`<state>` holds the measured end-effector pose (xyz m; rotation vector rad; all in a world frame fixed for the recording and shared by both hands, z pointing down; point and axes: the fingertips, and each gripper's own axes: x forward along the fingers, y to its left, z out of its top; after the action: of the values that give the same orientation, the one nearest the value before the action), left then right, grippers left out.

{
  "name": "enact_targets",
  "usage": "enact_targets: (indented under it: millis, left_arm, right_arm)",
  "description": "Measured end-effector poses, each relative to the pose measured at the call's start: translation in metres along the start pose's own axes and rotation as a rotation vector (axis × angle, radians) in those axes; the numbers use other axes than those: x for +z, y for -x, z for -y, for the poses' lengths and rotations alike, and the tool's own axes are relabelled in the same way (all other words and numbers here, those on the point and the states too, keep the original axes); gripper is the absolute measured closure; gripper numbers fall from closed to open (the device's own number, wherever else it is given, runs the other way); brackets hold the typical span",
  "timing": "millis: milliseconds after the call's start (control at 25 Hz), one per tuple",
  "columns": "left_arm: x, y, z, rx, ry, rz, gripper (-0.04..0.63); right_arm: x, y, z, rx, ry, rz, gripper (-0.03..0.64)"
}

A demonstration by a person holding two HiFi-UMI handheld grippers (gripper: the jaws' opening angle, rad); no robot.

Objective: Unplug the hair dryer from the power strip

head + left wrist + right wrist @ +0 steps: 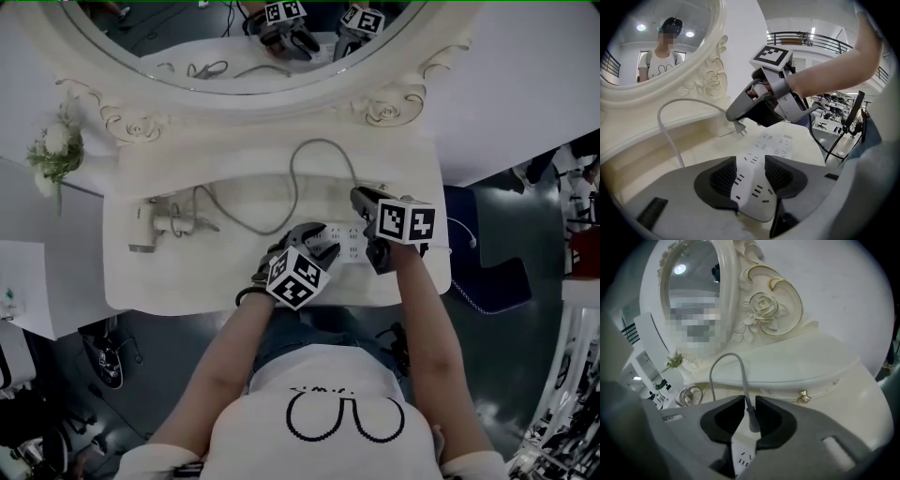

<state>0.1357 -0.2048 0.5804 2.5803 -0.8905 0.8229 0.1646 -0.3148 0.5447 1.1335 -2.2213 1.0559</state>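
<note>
An ornate white mirror [375, 105] backs the cream vanity table [225, 281], white flowers [56, 153] at its left.

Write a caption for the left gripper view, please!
Left gripper clamps the power strip while the right gripper holds the plug, prongs out.

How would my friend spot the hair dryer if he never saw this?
Find the white dressing table below the big oval mirror. On its left end lies the hair dryer, white, its handle sticking sideways. Unlike the flat power strip, a grey cable loops from it.
</note>
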Motion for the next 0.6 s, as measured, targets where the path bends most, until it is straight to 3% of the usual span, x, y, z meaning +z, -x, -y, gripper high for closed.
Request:
enact_targets:
  millis: [240, 600]
  left_arm:
    - [0.000, 0.000, -0.001, -0.004, 0.000, 0.007, 0.407]
    - [-0.001, 0.001, -0.001, -0.008, 0.015, -0.004, 0.407]
  right_arm:
    - [0.000, 0.006, -0.001, 0.014, -0.031, 0.016, 0.462]
    - [0.016, 0.064, -0.002, -0.037, -0.062, 0.199, 0.456]
